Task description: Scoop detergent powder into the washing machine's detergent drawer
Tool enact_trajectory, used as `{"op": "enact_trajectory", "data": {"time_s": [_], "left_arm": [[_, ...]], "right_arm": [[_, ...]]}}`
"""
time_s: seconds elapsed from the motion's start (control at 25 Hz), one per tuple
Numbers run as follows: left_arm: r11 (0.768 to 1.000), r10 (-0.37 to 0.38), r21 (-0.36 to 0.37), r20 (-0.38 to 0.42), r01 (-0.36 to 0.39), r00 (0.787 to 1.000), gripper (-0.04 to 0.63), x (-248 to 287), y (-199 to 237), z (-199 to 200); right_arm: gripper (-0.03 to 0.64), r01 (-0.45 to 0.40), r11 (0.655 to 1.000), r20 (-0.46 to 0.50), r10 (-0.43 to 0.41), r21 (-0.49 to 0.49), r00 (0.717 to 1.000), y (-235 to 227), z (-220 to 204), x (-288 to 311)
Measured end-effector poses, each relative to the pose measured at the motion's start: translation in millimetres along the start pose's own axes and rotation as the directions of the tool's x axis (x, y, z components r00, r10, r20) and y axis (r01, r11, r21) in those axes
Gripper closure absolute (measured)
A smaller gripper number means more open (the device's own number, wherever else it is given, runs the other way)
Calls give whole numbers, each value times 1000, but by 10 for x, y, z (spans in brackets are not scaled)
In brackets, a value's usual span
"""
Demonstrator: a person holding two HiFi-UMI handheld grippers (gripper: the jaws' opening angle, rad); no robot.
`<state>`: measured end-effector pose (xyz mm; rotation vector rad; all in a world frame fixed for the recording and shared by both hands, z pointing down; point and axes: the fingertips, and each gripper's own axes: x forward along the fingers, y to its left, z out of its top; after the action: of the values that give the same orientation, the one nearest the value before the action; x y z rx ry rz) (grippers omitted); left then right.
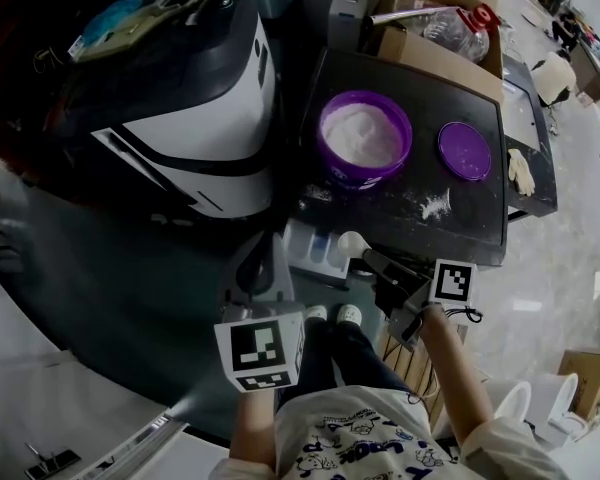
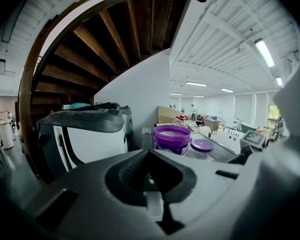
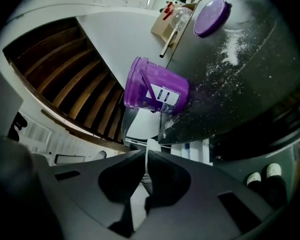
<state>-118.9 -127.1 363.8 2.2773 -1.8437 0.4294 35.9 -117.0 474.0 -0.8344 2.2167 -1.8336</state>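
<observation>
- Your right gripper (image 3: 146, 156) is pinching its jaws tight on the thin white handle of the scoop (image 1: 352, 243). Nothing but that strip is sitting between them.
- The scoop's round white head is hanging over the right end of the detergent drawer (image 1: 312, 254). The drawer is sticking out open just below the front edge of the table (image 1: 400, 218). Can't tell whether there's powder in the scoop.
- Your left gripper (image 2: 150, 154) is keeping its jaws pressed together with nothing between them. It's pointing up and away, just left of the drawer.
- The purple tub (image 1: 365, 138) is sitting open on the black table, back from the drawer, with white powder showing inside.
- Its purple lid (image 1: 464, 150) is lying flat to the right of the tub, apart from it.
- Some spilled powder (image 1: 435, 205) is lying on the tabletop in front of the lid.
- The white and black washing machine (image 1: 180, 98) is standing left of the table.
- A cardboard box (image 1: 435, 38) with a clear plastic bottle (image 1: 450, 23) in it is sitting behind the tub.
</observation>
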Motion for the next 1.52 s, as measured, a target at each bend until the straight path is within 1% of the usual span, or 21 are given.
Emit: {"op": "enact_trajectory", "data": {"time_s": [0.12, 0.24, 0.4, 0.48, 0.72, 0.84, 1.0, 1.2, 1.32, 1.52], "left_arm": [[1000, -14, -3, 0, 14, 1000, 591, 18, 0, -37], [1000, -24, -6, -8, 24, 1000, 591, 28, -9, -95], [999, -32, -7, -19, 32, 999, 591, 43, -23, -163], [999, -37, -9, -24, 36, 999, 591, 51, -29, -193], [999, -45, -13, -38, 44, 998, 591, 73, -44, -279], [999, -46, -17, -43, 45, 998, 591, 84, -41, -312], [999, -47, -20, -50, 46, 998, 591, 105, -39, -343], [999, -44, -29, -55, 42, 998, 591, 120, -16, -371], [999, -46, -30, -60, 44, 997, 591, 130, -14, -389], [998, -51, -27, -67, 50, 996, 589, 144, -17, -412]], "right_arm": [[595, 29, 999, -2, -30, -44, 1000, -61, -28, 50], [595, 54, 997, -2, -54, -63, 999, -131, -79, 91], [595, 111, 989, -4, -112, -94, 994, -260, -120, 111], [595, 119, 987, 1, -119, -111, 993, -299, -118, 127], [595, 171, 971, -2, -174, -167, 985, -423, -141, 148], [595, 196, 956, -10, -203, -220, 979, -459, -158, 162], [595, 229, 914, -23, -252, -336, 968, -506, -182, 182], [595, 261, 848, -37, -312, -461, 949, -539, -220, 229], [595, 276, 801, -39, -349, -532, 936, -568, -244, 249], [595, 291, 729, -38, -399, -620, 916, -629, -275, 287]]}}
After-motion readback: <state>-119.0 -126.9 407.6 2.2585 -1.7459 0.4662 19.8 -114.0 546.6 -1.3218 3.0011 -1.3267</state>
